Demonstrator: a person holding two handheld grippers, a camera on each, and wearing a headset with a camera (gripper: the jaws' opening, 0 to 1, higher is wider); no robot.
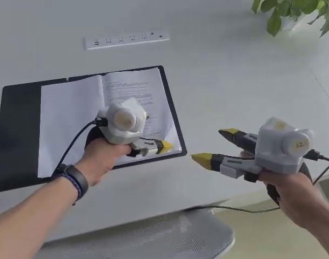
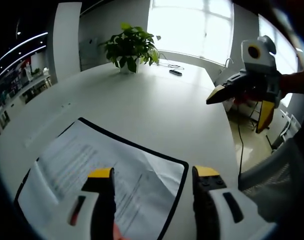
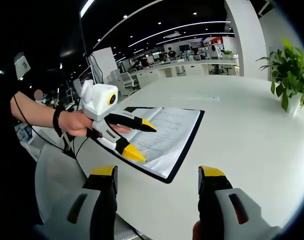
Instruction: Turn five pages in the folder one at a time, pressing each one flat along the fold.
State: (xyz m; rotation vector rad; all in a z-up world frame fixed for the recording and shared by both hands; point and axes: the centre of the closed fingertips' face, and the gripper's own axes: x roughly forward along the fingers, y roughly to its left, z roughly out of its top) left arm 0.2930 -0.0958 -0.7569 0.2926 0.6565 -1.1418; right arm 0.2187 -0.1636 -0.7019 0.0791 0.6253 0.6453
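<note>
Black folder (image 1: 18, 135) — corner beneath L gripper (image 3: 142, 139) (jaws apart); R gripper (image 1: 215, 144) beside, open.

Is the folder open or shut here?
Open: the folder lies flat on the table, spread wide, with its printed pages facing up.

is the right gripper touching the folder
Apart. In the head view the right gripper is held off to the right of the folder, with bare table showing between its tips and the folder's edge.
</note>
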